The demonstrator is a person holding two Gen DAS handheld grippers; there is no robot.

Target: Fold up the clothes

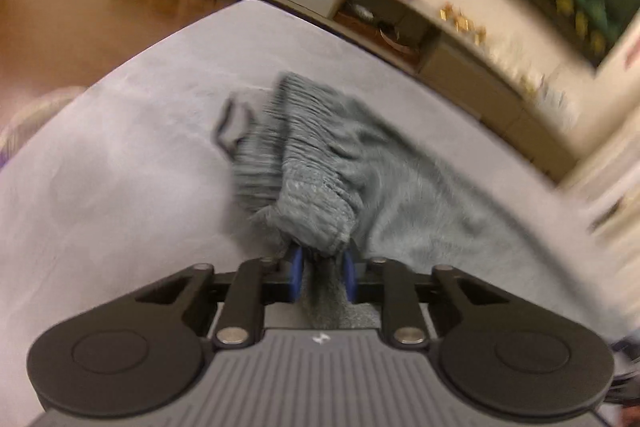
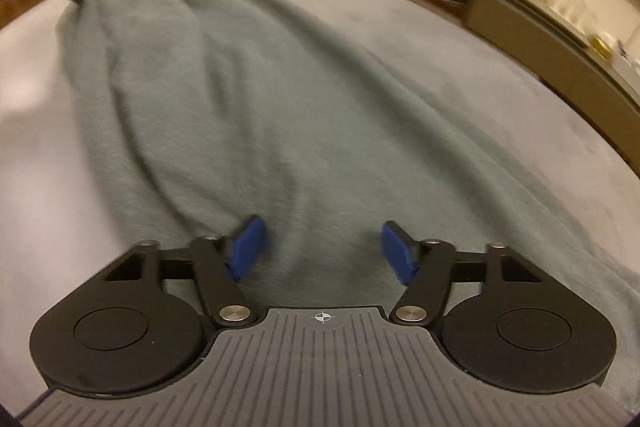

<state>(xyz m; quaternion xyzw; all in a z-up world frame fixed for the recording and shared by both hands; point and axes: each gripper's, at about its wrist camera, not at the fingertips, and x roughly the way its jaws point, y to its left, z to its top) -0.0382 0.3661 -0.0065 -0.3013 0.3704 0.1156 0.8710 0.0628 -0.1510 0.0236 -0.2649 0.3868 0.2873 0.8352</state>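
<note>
On a grey bed [image 2: 500, 99], the left gripper [image 1: 322, 269] pinches the grey-green garment's [image 2: 240, 99] ribbed waistband [image 1: 316, 203] while the right gripper [image 2: 322, 247] hovers wide open, empty, needing a matching, taut grip.

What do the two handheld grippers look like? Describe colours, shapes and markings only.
Both look alike. The left gripper and the right gripper each have blue pads on black link arms with silver pivot pins, two round black discs at the sides, and a grey ribbed body between them. A small white mark sits at the body's front edge; on the right gripper it is a crosshair.
</note>
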